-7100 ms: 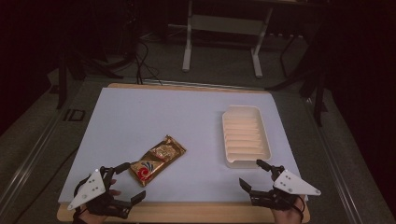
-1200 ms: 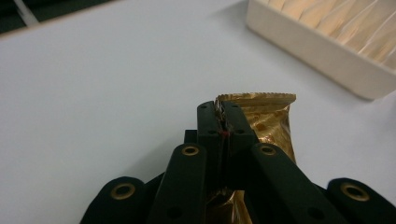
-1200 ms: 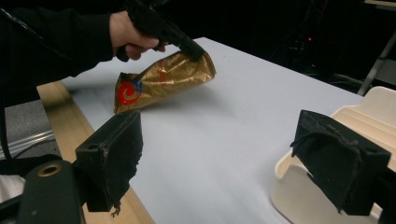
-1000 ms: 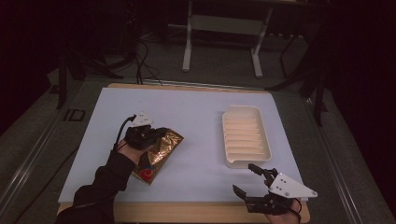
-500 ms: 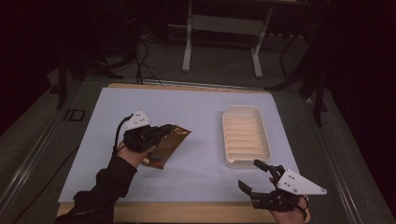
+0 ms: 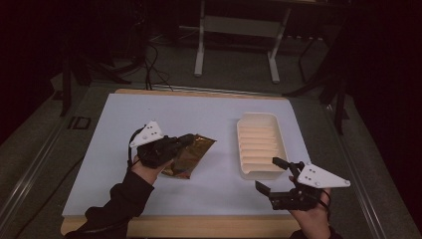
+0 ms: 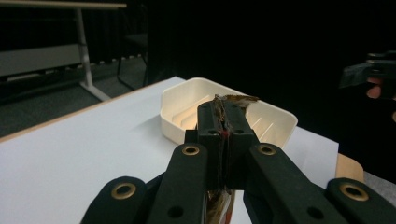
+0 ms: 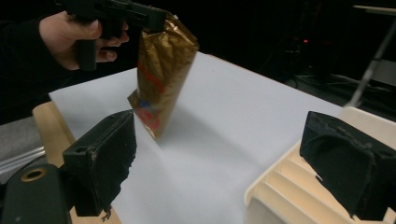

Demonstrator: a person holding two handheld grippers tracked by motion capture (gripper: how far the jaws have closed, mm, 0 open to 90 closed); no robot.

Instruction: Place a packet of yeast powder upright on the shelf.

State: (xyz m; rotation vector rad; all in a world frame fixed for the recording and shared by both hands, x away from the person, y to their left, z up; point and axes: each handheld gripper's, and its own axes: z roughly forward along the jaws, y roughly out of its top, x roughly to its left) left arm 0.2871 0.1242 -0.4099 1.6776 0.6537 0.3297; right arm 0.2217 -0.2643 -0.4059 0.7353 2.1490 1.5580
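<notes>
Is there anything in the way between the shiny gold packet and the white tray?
Nothing visible. The left gripper is shut on the gold packet, which hangs above the table. Between it and the white tray lies only bare white tabletop. The right gripper, jaws open, sits at the tray's near end, off to the side of that path.

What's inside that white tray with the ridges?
The white tray shows bare ridges in the high view, nothing lying on them. Its near end is partly covered by the right claw, so that bit stays unknown.

Golden packet (image 7: 219, 205) mostly hidden between left gripper (image 7: 223, 122) fingers
</notes>
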